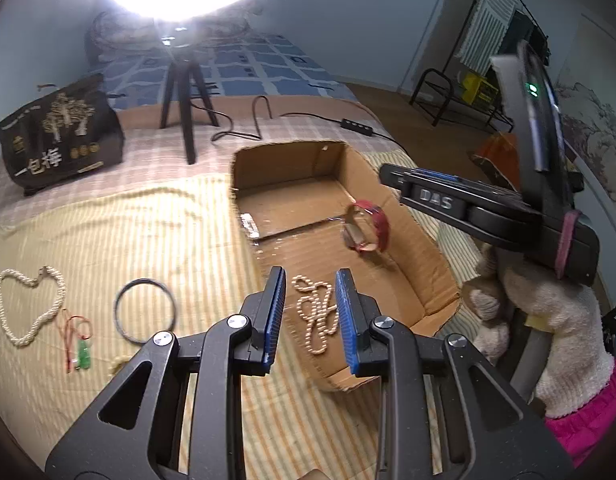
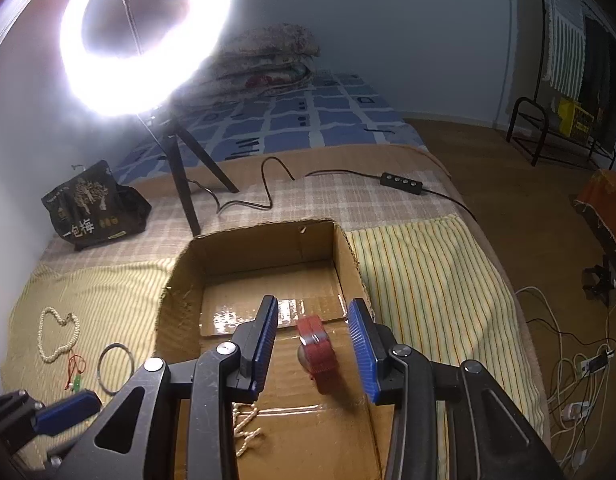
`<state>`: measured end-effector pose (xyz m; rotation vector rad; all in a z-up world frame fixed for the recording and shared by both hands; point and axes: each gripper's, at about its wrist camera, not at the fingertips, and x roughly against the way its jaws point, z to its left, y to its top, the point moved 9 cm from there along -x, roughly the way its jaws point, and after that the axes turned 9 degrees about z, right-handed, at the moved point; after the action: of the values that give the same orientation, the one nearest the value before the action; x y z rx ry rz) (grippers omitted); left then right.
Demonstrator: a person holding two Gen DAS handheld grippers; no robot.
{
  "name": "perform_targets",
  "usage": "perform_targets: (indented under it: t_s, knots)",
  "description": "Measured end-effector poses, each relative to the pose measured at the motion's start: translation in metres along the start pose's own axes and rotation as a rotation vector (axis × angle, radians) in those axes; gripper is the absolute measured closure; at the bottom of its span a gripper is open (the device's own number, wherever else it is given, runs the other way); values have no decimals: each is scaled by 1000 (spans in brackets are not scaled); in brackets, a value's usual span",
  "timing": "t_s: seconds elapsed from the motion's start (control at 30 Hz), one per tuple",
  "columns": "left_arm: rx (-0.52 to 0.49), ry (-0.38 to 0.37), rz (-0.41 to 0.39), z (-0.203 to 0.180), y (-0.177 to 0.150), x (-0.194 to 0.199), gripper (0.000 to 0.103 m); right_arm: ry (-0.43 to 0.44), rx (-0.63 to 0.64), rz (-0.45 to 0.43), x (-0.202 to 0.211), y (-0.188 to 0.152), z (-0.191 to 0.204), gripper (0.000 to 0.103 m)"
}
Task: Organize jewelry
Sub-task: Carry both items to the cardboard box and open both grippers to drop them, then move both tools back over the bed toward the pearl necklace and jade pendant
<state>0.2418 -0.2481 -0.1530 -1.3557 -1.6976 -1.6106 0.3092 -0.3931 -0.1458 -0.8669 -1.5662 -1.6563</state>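
Note:
An open cardboard box point(image 1: 404, 216) point(image 2: 176, 288) sits on a striped yellow cloth on the bed. Inside lie a pink bead necklace point(image 1: 316, 314) point(image 2: 246, 432) and a red bracelet point(image 1: 368, 226) point(image 2: 318, 348). My left gripper point(image 1: 310, 316) is open and empty above the bead necklace at the box's near end. My right gripper point(image 2: 312, 340) is open above the red bracelet, not touching it; its body shows in the left wrist view point(image 1: 468, 204). On the cloth to the left lie a white pearl necklace point(image 1: 28, 304) point(image 2: 56, 334), a dark bangle point(image 1: 145, 311) point(image 2: 115, 368) and a red-cord green pendant point(image 1: 79, 344) point(image 2: 75, 374).
A ring light on a black tripod point(image 1: 184, 104) point(image 2: 184, 184) stands behind the box, its cable and controller point(image 2: 402, 182) trailing right. A black snack bag point(image 1: 60, 136) point(image 2: 94, 206) stands at the back left. The bed edge and wooden floor point(image 2: 508, 208) are to the right.

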Motion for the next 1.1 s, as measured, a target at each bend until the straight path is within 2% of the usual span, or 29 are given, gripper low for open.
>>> perform_targets:
  t_s: [0.37,0.7,0.77,0.8,0.93,1.1]
  knots:
    - [46,75,-38,55,-8,45,78,25,31,-26,34,-12,27,65]
    - [131,152,-63,126,-18,95,77,79,134,-36,67,-28,82,61]
    - [157,162,-61,142,-22,103,67,91,162,-33,72,-33,95,58]
    - [166,167,-62,148,-23,107,66,98,173,-32,74,-36,101,56]
    - [190,202,-65,175,-28,116,66,135,200,-18,76,-50,123,55]
    - [272,228,-40,219,-40,113,66,174,243,39,63,-76,154,53]
